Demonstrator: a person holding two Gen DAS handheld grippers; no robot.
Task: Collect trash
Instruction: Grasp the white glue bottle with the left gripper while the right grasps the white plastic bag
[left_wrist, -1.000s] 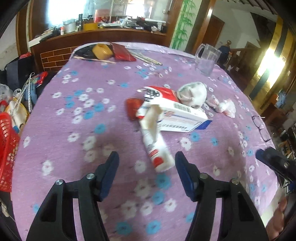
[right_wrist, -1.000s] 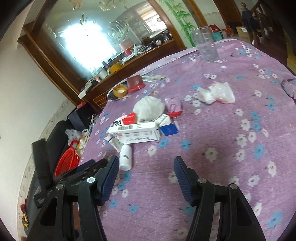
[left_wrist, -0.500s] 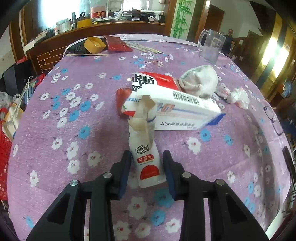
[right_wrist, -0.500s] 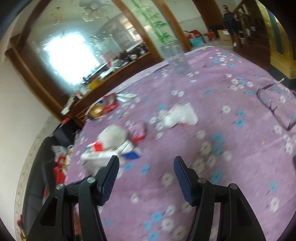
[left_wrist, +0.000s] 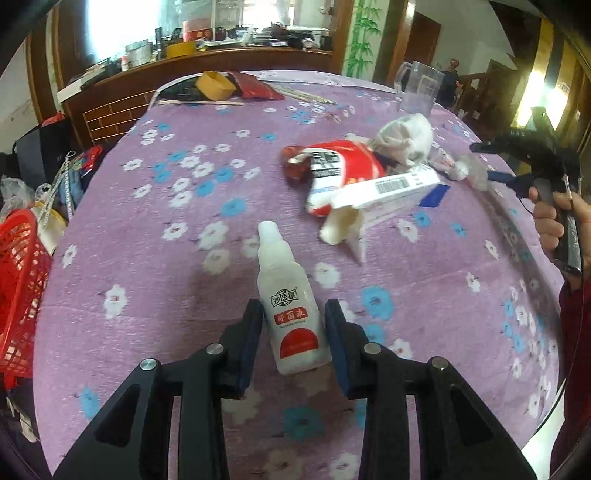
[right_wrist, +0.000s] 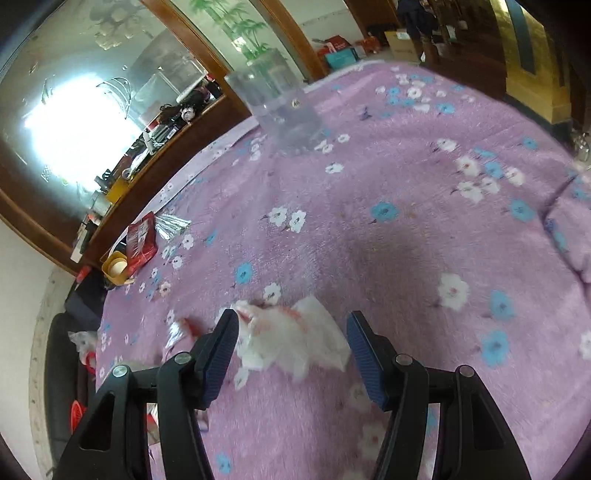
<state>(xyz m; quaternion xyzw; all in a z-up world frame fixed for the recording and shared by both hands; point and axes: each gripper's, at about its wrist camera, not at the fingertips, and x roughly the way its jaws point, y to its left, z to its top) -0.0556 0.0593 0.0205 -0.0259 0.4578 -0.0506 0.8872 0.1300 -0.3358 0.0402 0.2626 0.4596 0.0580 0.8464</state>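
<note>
Left wrist view: the left gripper (left_wrist: 293, 332) has its jaws narrowed onto the lower body of a small white bottle (left_wrist: 290, 306), both pads against its sides, so the bottle reads as gripped, its cap pointing away towards the white carton (left_wrist: 388, 195). That carton lies beyond the bottle on the purple flowered tablecloth (left_wrist: 147, 258), with a red-and-white packet (left_wrist: 340, 162) behind it and a crumpled white wad (left_wrist: 406, 138) further back still. A red basket (left_wrist: 18, 288) shows at the left edge, off the cloth and well apart from the bottle; it looks the likely place for the trash. The step in hand is the pick-up of the bottle, and the next move calls for lifting it clear of the cloth and carrying it left without loosening the grip. Right wrist view: the right gripper (right_wrist: 291, 350) stands half open, its jaws on either side of a crumpled clear wrapper (right_wrist: 291, 343) that lies on the cloth; the pads do not press it yet. A clear jug (right_wrist: 280, 107) stands well beyond the wrapper. Here the next move calls for closing on the wrapper, low enough to catch the thin film.
</note>
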